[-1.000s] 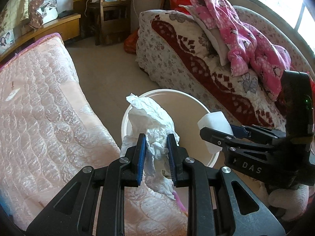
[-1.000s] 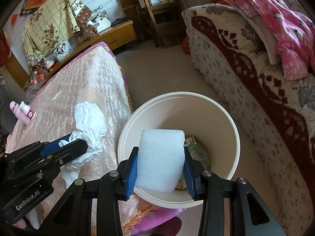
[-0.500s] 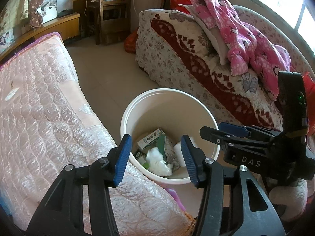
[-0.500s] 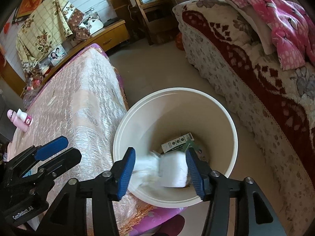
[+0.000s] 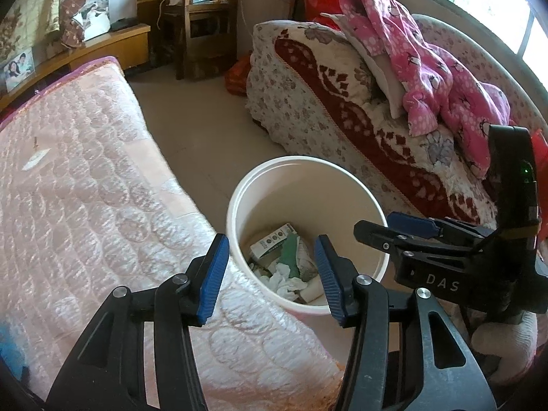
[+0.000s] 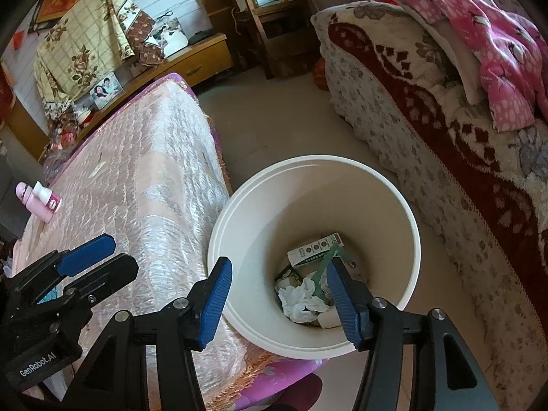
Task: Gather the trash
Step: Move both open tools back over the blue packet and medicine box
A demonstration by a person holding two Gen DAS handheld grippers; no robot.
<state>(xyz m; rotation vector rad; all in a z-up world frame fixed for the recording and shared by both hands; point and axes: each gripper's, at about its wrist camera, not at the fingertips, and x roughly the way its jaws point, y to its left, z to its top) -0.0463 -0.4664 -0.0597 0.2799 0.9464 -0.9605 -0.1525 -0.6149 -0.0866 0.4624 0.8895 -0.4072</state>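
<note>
A round cream trash bin [image 5: 239, 191] [image 6: 404, 205] stands on the floor between the pink mattress and the sofa. In its bottom lie crumpled white tissue [image 5: 286, 279] [image 6: 301, 296], a white foam block [image 6: 327, 320], a small white carton [image 5: 272, 241] [image 6: 313, 248] and green scraps. My left gripper [image 5: 270, 274] is open and empty, above the bin's near rim. My right gripper [image 6: 279, 299] is open and empty, over the bin's near side. The right gripper also shows at the right of the left wrist view [image 5: 407, 229]; the left gripper shows at the lower left of the right wrist view [image 6: 92, 260].
A pink quilted mattress [image 5: 75, 185] [image 6: 147, 185] lies left of the bin, with a pink bottle [image 6: 37, 200] on it. A floral sofa [image 5: 325, 102] with pink clothing [image 5: 428, 68] is on the right. A wooden cabinet [image 6: 202, 58] and chair [image 5: 202, 17] stand at the back.
Both grippers opened. The tissue dropped from the left gripper and the foam block from the right gripper; both now lie in the bin.
</note>
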